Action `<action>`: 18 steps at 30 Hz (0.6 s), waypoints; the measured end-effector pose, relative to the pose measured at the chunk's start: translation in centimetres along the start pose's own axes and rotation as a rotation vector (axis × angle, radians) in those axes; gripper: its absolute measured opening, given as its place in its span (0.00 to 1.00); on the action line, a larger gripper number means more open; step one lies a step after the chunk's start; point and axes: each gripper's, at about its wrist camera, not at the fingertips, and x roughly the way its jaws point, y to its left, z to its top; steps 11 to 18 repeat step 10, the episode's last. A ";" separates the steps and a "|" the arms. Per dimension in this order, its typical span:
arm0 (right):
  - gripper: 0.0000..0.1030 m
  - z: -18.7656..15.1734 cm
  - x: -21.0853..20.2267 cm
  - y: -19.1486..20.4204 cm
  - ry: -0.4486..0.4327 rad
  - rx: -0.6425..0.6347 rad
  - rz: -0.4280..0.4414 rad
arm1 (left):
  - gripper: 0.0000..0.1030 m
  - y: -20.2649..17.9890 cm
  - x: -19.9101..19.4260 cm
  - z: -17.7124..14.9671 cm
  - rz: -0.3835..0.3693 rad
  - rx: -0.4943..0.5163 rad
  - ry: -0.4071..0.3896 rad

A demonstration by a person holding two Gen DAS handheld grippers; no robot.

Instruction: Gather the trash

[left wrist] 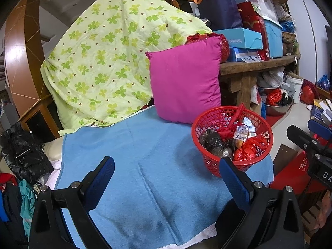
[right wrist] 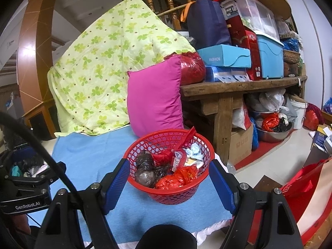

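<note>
Trash (right wrist: 166,172) already heaped in red basket (right wrist: 132,184): crumpled red plastic, a dark clingy wad of film, small white paper scraps, a red strip poking up. Basket sitting just ahead of right claw (right wrist: 169,178), between its two blue ribbed pads, pads standing wide and not touching the rim, nothing gripped. Left claw (left wrist: 167,178) likewise spread wide and empty, hovering over bare blue towel (left wrist: 145,155), basket off beyond its right pad. Judged stage: gathering looks done or nearly so, no loose litter visible on the towel. Next move, likely: either a check for stray bits, or closing on the basket's rim to carry it off. Round, latticed, thin plastic wall, probably flexing under a pinch. Soft fuzzy towel beneath, plump magenta pillow (right wrist: 155,99) farther ahead, behind the basket.
</note>
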 end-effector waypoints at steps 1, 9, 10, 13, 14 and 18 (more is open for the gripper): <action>0.79 0.1 -0.2 0.3 -0.003 -0.008 0.000 | 0.97 0.3 -0.2 -0.1 -0.001 -0.007 -0.002; 0.79 0.4 0.0 3.4 -0.007 -0.060 0.019 | 0.97 4.9 -0.5 -1.6 0.019 -0.105 -0.038; 0.79 0.3 0.4 4.3 0.002 -0.079 0.033 | 0.97 5.7 -0.1 -1.9 0.017 -0.128 -0.026; 0.79 0.3 0.4 4.3 0.002 -0.079 0.033 | 0.97 5.7 -0.1 -1.9 0.017 -0.128 -0.026; 0.79 0.3 0.4 4.3 0.002 -0.079 0.033 | 0.97 5.7 -0.1 -1.9 0.017 -0.128 -0.026; 0.79 0.3 0.4 4.3 0.002 -0.079 0.033 | 0.97 5.7 -0.1 -1.9 0.017 -0.128 -0.026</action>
